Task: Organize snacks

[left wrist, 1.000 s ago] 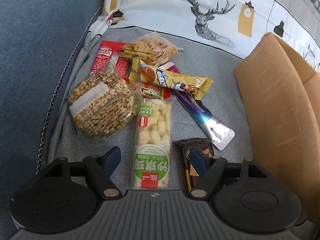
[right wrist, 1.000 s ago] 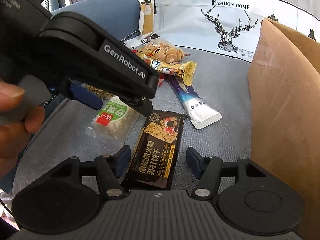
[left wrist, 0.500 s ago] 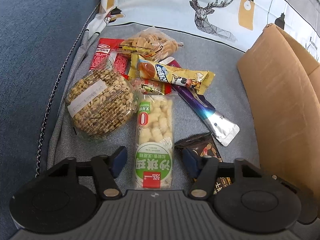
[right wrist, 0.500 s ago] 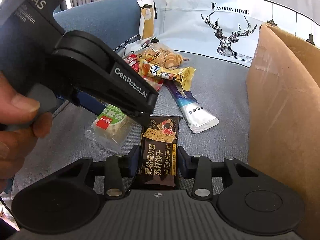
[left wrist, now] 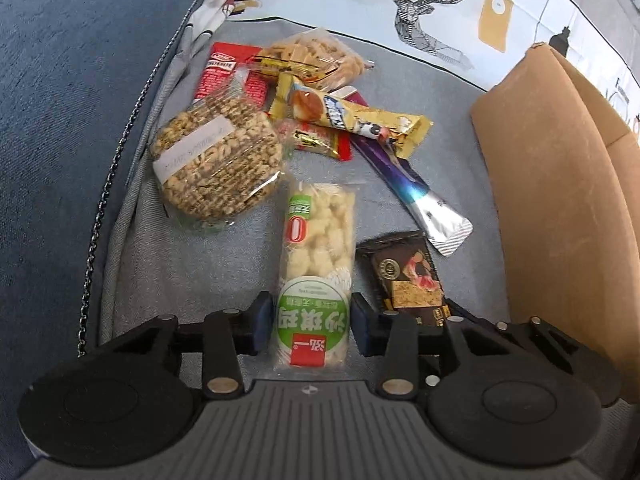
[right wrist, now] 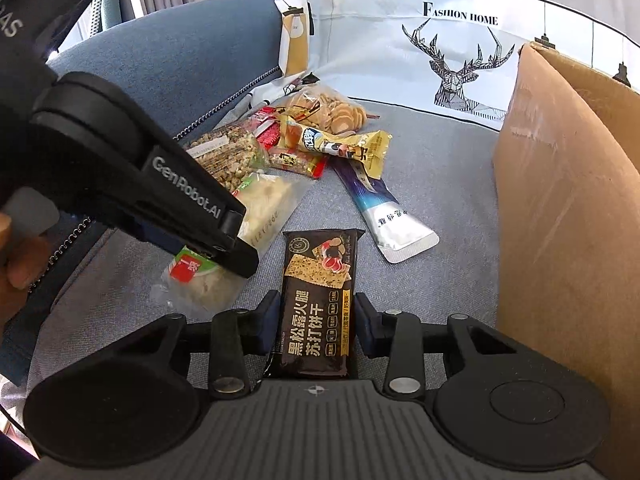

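Observation:
A long clear pack of puffed rice with a green label [left wrist: 316, 264] lies on the grey cushion. My left gripper [left wrist: 312, 320] points down over its near end, jaws closing, with the blue pads against the wrapper's two sides. In the right wrist view one of its fingers [right wrist: 208, 220] lies over that pack [right wrist: 264, 200]. Just right of it lies a dark cracker pack [right wrist: 316, 304] with my right gripper [right wrist: 316, 320] shut on its near half. The same pack [left wrist: 404, 276] shows in the left wrist view.
An open cardboard box [left wrist: 560, 200] stands close on the right. Behind lie a round grain cake [left wrist: 216, 160], a yellow bar [left wrist: 352, 116], a purple and silver sachet [left wrist: 420, 200], a red pack [left wrist: 224, 76] and a bag of crackers [left wrist: 316, 56]. A deer-print pillow [right wrist: 460, 60] backs the seat.
The left jaws have narrowed from wide apart onto the puffed rice pack. The right jaws came in against the dark cracker pack and now hold it.

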Available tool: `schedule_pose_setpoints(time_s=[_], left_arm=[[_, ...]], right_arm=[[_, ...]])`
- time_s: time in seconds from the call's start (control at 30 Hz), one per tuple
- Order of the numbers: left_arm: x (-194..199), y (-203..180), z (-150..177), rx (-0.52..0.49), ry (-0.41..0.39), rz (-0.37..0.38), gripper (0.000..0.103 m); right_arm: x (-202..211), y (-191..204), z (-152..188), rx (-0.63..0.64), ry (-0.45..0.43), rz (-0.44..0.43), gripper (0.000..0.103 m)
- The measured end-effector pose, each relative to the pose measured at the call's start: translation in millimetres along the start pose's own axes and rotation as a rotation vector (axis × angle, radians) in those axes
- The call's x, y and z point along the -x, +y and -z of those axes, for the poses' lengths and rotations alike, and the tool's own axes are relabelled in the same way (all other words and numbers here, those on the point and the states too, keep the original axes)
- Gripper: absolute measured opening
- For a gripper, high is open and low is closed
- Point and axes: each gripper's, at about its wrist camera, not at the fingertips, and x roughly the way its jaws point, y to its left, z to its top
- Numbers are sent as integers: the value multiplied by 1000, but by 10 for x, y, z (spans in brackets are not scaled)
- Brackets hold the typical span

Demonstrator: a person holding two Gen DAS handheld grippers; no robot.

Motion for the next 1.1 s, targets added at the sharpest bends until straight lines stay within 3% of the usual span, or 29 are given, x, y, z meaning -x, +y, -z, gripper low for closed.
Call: schedule_pose_setpoints(time_s=[0.17,0.4,0.5,0.53,0.63,1.1], left_arm=[[-36,-61,-9,-15,0,-8,56],[-93,-130,-21,-58,-10,-35,55],[-96,-162,-11,-90,-17,-58,49],[-96,-166,-13,-94,-21,-67,43],[-55,-126,-15,-66,-33,-40,40],[736,-144,214,61,-332,95,39]], right_arm=[[-15,1,-6,-3,2,2,42],[-44,19,0,10,9,5,43],[-36,37,13,29,3,9,41],[-30,43,17,34,-1,10,41],[20,30,21,34,-22,11,41],[948,-2,-34,46,-282,-36,41]])
